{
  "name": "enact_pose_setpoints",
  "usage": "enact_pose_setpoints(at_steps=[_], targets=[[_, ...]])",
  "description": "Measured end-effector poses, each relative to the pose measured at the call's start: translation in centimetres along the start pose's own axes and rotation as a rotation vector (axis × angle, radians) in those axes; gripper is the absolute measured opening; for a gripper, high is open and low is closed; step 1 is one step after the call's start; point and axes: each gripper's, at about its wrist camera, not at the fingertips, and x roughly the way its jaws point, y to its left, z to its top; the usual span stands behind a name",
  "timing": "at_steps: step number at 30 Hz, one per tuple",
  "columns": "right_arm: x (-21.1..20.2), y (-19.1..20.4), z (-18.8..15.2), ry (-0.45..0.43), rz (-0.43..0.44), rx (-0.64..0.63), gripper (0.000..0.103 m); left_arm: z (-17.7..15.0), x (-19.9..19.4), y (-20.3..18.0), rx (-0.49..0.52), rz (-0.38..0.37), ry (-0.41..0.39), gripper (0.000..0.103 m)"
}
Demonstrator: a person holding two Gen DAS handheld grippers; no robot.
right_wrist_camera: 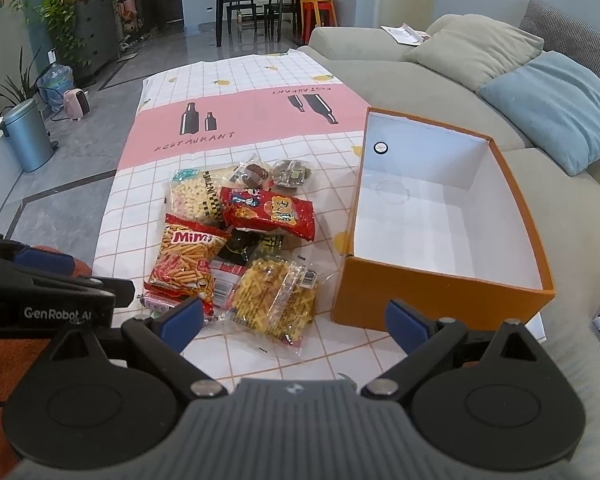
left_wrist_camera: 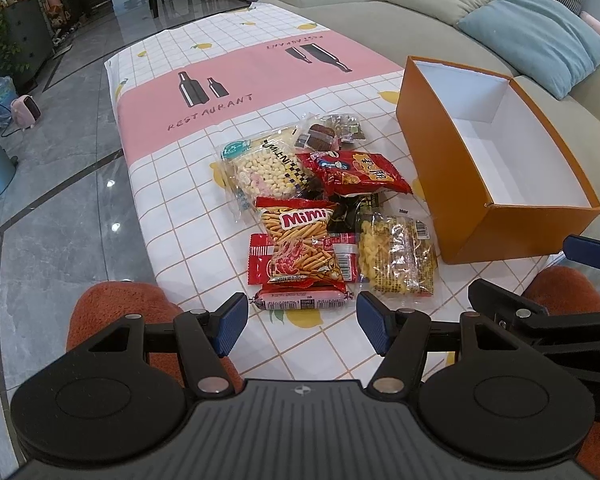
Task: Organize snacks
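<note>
Left tongs (left_wrist_camera: 302, 322): jaws apart, nothing between them, held low over the near edge of the table (left_wrist_camera: 204, 80), which has a pink-and-white checked cloth w/ bottle prints. Right tongs (right_wrist_camera: 294, 322): jaws apart too, wide, empty.

Snack pile sits just ahead of both tongs, in a loose heap on the cloth. From the left tongs: sausage stick (left_wrist_camera: 300, 299) in pink wrap lies crosswise directly in front, nearest the tips. Just beyond it the Mimi bag (left_wrist_camera: 298, 240) of stick snacks, lying on a flat red packet (left_wrist_camera: 260, 258). To the right of that, a clear bag of yellow puffs (left_wrist_camera: 396, 256). Further ahead: red chip bag (left_wrist_camera: 354, 172), a clear bag of white pellets (left_wrist_camera: 260, 172) left of it, and at the far end a small wrapped brown cake (left_wrist_camera: 318, 134) plus a small dark packet (left_wrist_camera: 346, 126). Some black wrappers in the middle of the heap, partly hidden; can't tell what they are.

Orange box (left_wrist_camera: 496, 228), open top, white inside, stands ahead-right of the left tongs, just beside the pile. From the right tongs it's ahead, slightly right (right_wrist_camera: 432, 300); no snacks inside, only a small round sticker on the far inner wall.

Sofa (left_wrist_camera: 340, 16) w/ cushions runs beyond the box on the right side. Orange-brown fuzzy fabric (left_wrist_camera: 112, 308) shows under and behind the left tongs.
</note>
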Motion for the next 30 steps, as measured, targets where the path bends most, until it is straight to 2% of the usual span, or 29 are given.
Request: enact_pose_setpoints(at_steps=[17, 21, 23, 26, 30], targets=[[0.1, 0.0, -0.3, 0.006, 0.000, 0.001, 0.095, -0.1, 0.0, 0.0, 0.002, 0.000, 0.001, 0.073], [0.3, -0.1, -0.3, 0.008, 0.004, 0.003, 0.095, -0.3, 0.1, 0.3, 0.008, -0.033, -0.005, 0.072], [0.5, -0.3, -0.3, 0.006, 0.034, 0.010, 0.094, -0.2, 0.4, 0.6, 0.006, -0.051, -0.008, 0.072], [1.2, -0.7, -0.2, 0.002, 0.098, 0.020, 0.083, 0.2, 0.9, 1.3, -0.010, -0.072, -0.003, 0.072], [2.5, -0.3, 0.0, 0.005, 0.099, -0.024, 0.079, 0.9, 2.1, 2.1, -0.040, -0.084, 0.002, 0.072]])
